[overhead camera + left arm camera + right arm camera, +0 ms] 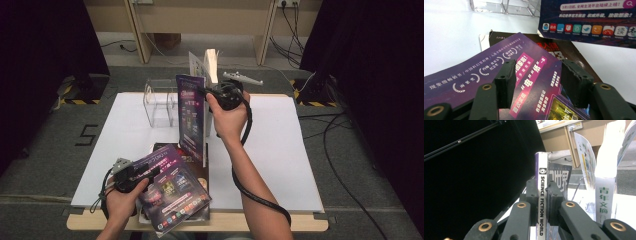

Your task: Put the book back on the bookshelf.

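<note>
Here the right gripper pinches a magazine (spine: "SCIENCE FICTION WORLD"), left gripper spread.

free: bare white desk right of upright magazine | blocked: clear acrylic holder at back left, standing white book behind, flat magazine pile at front left | gap: narrow between holder and upright magazine
</note>
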Demonstrator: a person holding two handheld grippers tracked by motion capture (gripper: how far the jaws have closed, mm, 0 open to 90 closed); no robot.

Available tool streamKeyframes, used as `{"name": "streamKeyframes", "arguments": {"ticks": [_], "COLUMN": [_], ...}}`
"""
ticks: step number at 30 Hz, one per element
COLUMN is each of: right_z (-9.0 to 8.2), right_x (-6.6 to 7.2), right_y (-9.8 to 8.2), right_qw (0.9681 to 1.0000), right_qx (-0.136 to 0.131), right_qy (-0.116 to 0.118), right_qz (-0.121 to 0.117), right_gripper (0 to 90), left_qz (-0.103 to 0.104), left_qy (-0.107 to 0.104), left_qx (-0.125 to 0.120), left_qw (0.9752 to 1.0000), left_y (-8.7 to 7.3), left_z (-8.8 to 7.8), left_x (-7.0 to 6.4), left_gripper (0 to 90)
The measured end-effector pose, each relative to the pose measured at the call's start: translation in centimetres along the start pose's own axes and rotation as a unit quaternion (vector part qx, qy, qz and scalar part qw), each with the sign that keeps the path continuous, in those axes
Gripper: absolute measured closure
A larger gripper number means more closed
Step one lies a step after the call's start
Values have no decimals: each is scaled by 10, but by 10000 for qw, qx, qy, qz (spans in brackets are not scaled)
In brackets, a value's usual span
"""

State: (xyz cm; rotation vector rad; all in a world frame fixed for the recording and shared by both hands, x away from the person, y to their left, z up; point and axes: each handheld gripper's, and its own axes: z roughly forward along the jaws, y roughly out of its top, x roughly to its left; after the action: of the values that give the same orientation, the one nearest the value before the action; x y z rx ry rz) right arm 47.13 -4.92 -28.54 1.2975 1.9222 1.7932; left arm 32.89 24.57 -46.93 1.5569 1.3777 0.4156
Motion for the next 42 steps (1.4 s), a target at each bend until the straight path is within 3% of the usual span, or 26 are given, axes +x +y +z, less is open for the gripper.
{"name": "streamKeyframes", "arguments": {"ticks": [15,26,30,35,42], "right_z": [27,54,62,71,48], "right_x": [-1,0,2,5,15], "right_y": [14,25,24,7,-15], "right_qw": [9996,9977,9949,9884,9828], "right_qx": [-130,-332,-544,-581,-591], "right_qy": [-228,-517,-715,-1093,-1218], "right_qz": [-114,-275,-451,-882,-1258], "right_gripper": [835,835,834,832,830], "left_qz": [18,24,40,24,19], "left_qy": [-26,-44,-57,-61,-53], "left_qx": [47,76,91,106,115], "left_qw": [10000,10000,9999,9999,9999], "left_y": [-2,-3,-4,-5,-5], "left_z": [2,3,4,4,4], "left_x": [0,0,0,2,2], "left_gripper": [461,460,460,461,460]}}
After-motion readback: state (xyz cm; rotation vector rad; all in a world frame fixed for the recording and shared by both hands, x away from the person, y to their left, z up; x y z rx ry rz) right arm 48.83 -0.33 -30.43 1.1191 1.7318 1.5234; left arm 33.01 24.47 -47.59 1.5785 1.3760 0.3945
